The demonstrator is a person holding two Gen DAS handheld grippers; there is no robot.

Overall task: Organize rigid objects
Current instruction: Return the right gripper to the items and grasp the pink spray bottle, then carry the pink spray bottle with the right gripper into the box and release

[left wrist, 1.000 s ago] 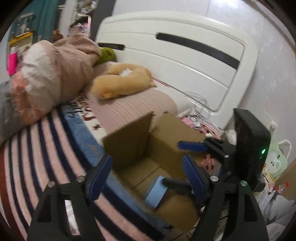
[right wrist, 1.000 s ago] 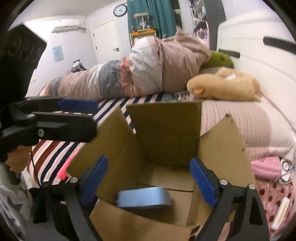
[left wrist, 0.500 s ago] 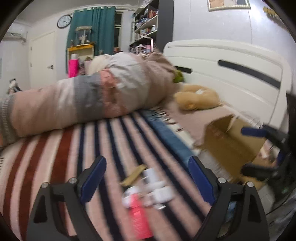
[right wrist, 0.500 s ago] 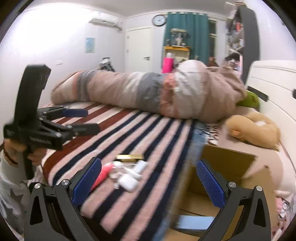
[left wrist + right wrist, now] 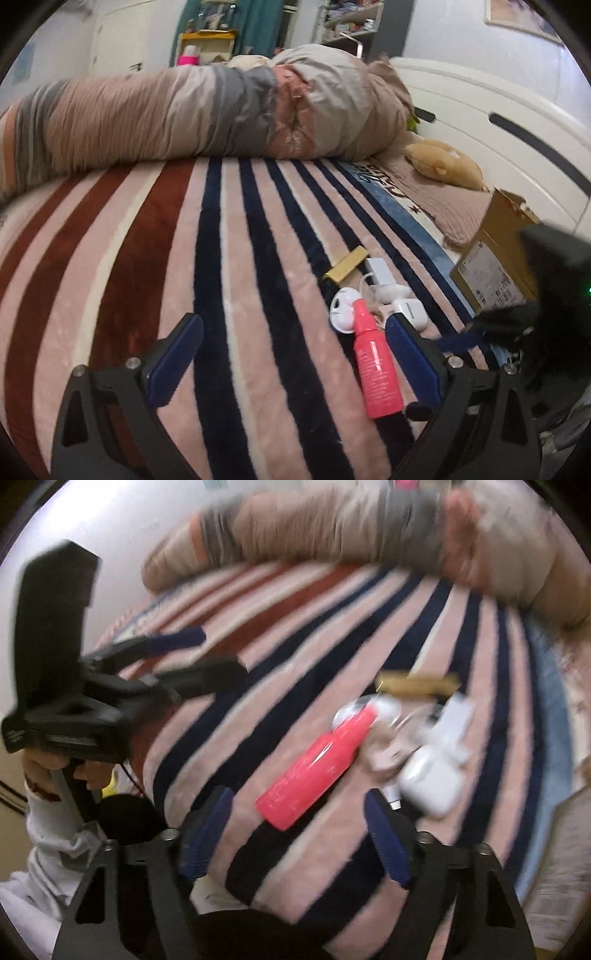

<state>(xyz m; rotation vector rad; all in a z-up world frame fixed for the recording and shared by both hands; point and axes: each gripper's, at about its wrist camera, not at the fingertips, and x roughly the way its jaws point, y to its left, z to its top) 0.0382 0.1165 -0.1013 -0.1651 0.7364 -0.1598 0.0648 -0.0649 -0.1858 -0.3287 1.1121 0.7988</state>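
Bed blanket (image 5: 229,280): striped pink, navy and rust, fills most of both views; a wide bare stretch runs from 9 to 12 o'clock of the object pile.
Rolled duvet (image 5: 207,110): long bundle lying across the far side at 12 o'clock, closing off that edge.
Headboard (image 5: 491,140): white, at 2 o'clock in the left wrist view.
Cardboard box (image 5: 491,254): at 3 o'clock of the pile, just beside it, on the blanket's blue border; only an outer wall with a printed label and a torn flap show, so its inside cannot be seen.
Plush toy (image 5: 443,162): tan, at 1 o'clock, beyond the box, near the headboard.
Left gripper (image 5: 291,354): jaws wide and opening, nothing between them but bare blanket; its right finger (image 5: 410,354) is just beside the bottle.
Right gripper (image 5: 295,830): jaws at middle width and closing; the bottle's base lies just ahead of the gap, not pressed by either pad. View is blurred.
Pink bottle (image 5: 317,764): lying on its side, nearest item of the pile, cap toward the other pieces.
White earbud case (image 5: 432,779): at 3 o'clock of the bottle, close beside it.
Gold bar (image 5: 347,264): flat, at 12 o'clock of the pile.
White round piece (image 5: 341,306): touching the bottle's cap end.
Bed edge: at 6 o'clock in the right wrist view, directly under the gripper.
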